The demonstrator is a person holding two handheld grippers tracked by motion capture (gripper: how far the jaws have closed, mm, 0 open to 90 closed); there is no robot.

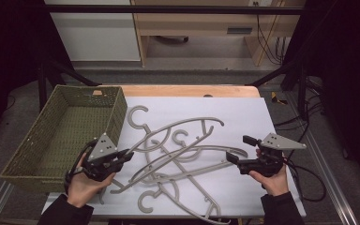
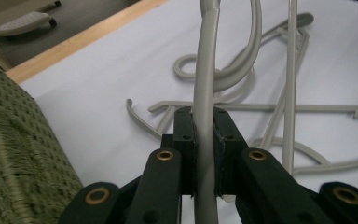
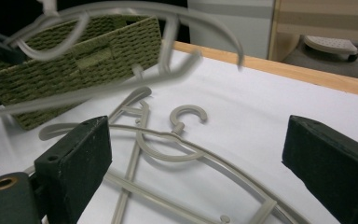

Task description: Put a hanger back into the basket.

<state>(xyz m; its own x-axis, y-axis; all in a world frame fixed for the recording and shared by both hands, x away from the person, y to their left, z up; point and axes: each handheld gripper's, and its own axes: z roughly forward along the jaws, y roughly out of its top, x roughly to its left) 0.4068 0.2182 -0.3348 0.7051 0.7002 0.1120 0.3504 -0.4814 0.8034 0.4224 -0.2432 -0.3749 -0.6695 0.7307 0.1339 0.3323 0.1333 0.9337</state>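
High view: a person sits at a table covered with a white sheet (image 1: 243, 117). A pile of grey plastic clothes hangers (image 1: 183, 159) lies tangled in the middle, hooks pointing several ways. A green woven basket (image 1: 33, 154) stands at the left edge, open and with nothing in it. The left gripper (image 1: 126, 154) sits just beside the basket's near corner, reaching into the left side of the pile. The right gripper (image 1: 238, 149) is at the pile's right side, jaws spread, nothing between them.

Left gripper view: the two black jaws are pressed together on the curved bar of one held hanger (image 2: 205, 116), which runs upward between the pads and rises off the sheet. Other hangers lie flat beyond it, and the basket's woven wall (image 2: 14, 163) is close at the left.

Right gripper view: the padded jaws stand wide apart and hold nothing. Below them lie more hangers, one hook (image 3: 189, 114) curling upward. The lifted hanger (image 3: 121, 46) appears blurred across the top, in front of the basket (image 3: 74, 60).

Judged from this, the step is lifting one hanger clear to drop it into the basket. To do it well, raise it slowly until its hook and arms are free of the neighbours, use the open right gripper to pin down any hanger that drags along, then carry it over the rim before letting go.
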